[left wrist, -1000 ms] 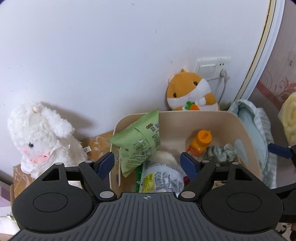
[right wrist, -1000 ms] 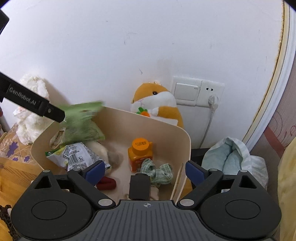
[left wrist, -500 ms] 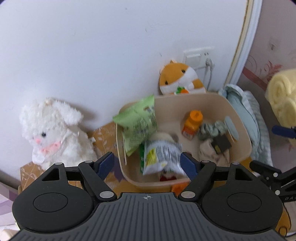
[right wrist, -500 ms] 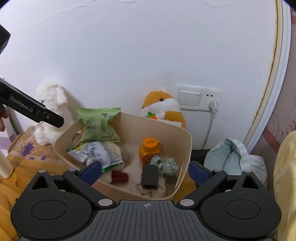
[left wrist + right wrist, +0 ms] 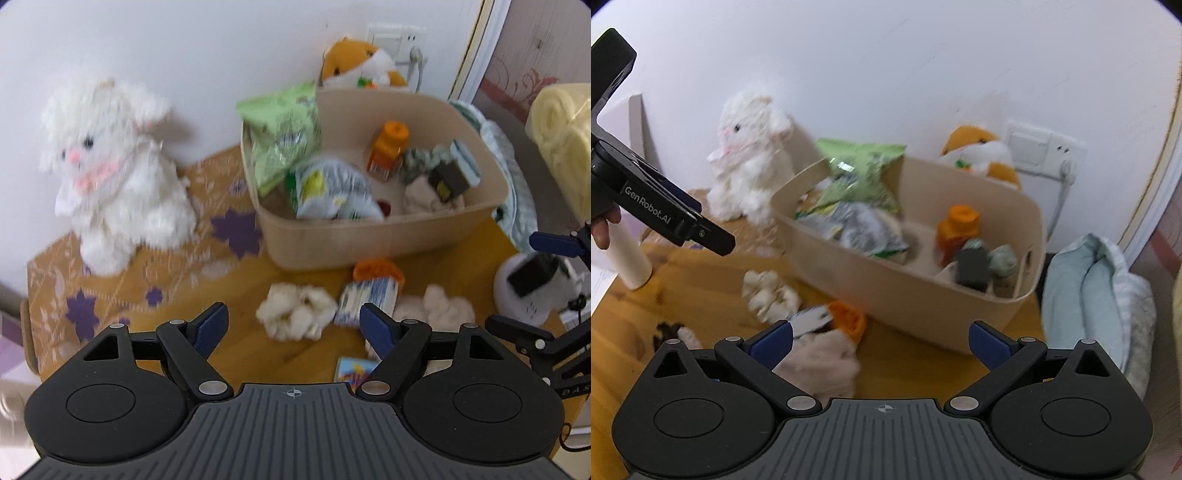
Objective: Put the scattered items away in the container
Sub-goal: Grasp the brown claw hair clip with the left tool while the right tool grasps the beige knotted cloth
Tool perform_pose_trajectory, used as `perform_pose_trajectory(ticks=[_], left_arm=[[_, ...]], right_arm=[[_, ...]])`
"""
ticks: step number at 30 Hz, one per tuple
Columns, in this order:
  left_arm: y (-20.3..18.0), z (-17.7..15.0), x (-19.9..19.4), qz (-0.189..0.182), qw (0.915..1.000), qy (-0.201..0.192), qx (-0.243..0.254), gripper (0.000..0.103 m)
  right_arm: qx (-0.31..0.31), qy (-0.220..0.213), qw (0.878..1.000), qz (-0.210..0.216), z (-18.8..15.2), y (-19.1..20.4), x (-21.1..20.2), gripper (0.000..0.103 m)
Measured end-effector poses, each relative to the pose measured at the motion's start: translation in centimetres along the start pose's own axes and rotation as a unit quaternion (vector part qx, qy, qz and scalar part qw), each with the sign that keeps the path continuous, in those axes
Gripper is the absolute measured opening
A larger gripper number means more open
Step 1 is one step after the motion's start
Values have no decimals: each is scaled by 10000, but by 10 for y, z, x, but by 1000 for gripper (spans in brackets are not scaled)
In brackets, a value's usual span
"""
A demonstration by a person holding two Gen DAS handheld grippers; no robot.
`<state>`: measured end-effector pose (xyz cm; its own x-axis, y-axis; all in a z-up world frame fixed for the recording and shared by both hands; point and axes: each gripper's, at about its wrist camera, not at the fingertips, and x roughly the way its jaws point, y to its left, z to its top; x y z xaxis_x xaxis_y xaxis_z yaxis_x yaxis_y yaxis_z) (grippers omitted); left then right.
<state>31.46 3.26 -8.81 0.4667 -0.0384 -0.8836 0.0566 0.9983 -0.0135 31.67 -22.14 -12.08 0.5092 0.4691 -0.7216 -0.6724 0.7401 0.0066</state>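
The beige plastic container (image 5: 388,236) sits at the back of the wooden tabletop (image 5: 236,332) near the wall, already stuffed with a crinkly green snack bag (image 5: 284,136), a silvery foil pack (image 5: 332,188), an orange-capped bottle (image 5: 388,147) and some other bits.

My left hand-held gripper (image 5: 293,325) has its jaws spread wide with nothing between them, hovering over the loose stuff in front of the container: a fluffy cream scrunchie (image 5: 295,310), a blue-and-white packet (image 5: 369,299) with something orange behind it, and a beige fuzzy lump (image 5: 439,306). My right hand-held gripper (image 5: 881,341) is also wide apart and empty, with that same fuzzy lump (image 5: 820,362) just under its left finger.

Only the left view catches the small colourful card (image 5: 354,369) by my fingers and the white round gadget (image 5: 528,291) on the right. Only the right view shows the pale cylinder (image 5: 629,258) on the left edge and the light blue folded bedding (image 5: 1089,291) beside the container. Both show the shaggy white plush bunny (image 5: 110,177) and orange hamster plush (image 5: 354,62).
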Motion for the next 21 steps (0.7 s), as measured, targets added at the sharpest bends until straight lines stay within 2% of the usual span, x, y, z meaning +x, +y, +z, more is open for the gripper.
perform_pose_trajectory(ticks=[5,8,12,21], left_arm=[[12,-28,7,88,9995,284,-74,80],[24,-47,10,33,9978,503,-439,80],[36,-74,19,107,9907,789,-1106,80],[33,-104,45,125,9715,1247,-2011,80]], right_arm=[[-22,112,9999,108,-8,15,9,103],[-3,157,9998,147,-13,21,15,103],[48,246,9995,172,-18,24,22,103],[-87,310,9994,84,-24,33,35,103]])
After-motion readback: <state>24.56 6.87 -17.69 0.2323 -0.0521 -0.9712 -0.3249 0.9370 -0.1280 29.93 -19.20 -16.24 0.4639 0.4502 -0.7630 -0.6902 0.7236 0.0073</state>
